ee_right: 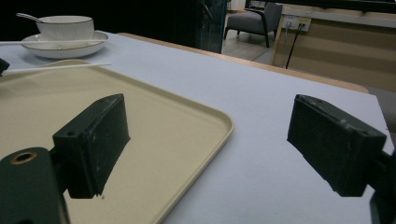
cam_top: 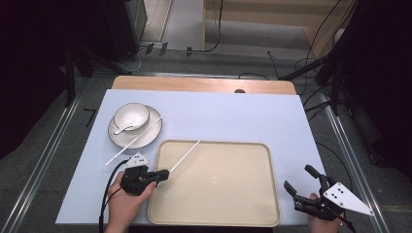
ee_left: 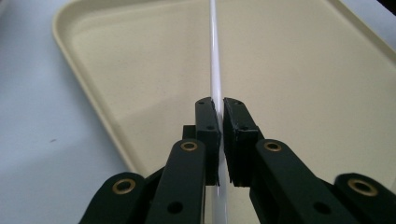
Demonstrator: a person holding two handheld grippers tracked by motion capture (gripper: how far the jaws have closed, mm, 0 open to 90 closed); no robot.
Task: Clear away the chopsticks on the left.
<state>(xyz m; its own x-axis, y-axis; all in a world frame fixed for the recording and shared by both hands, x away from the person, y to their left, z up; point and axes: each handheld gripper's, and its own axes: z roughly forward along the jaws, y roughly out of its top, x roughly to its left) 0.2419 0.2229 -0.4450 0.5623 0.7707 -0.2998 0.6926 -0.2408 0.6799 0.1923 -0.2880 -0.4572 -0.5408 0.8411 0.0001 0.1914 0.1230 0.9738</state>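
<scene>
My left gripper (cam_top: 164,173) is clamped on one end of a white chopstick (cam_top: 184,156), jaws pinched tight against it at the near-left edge of the beige tray (cam_top: 272,194). From the jaws the stick runs forward and to the right, out over the tray floor, so I judge that laying it down means lowering along that line. The second chopstick (cam_top: 127,145) rests across the plate (cam_top: 154,132), beside the bowl (cam_top: 132,115). My right gripper (cam_top: 301,183) waits wide open past the tray's right edge, farther off.
</scene>
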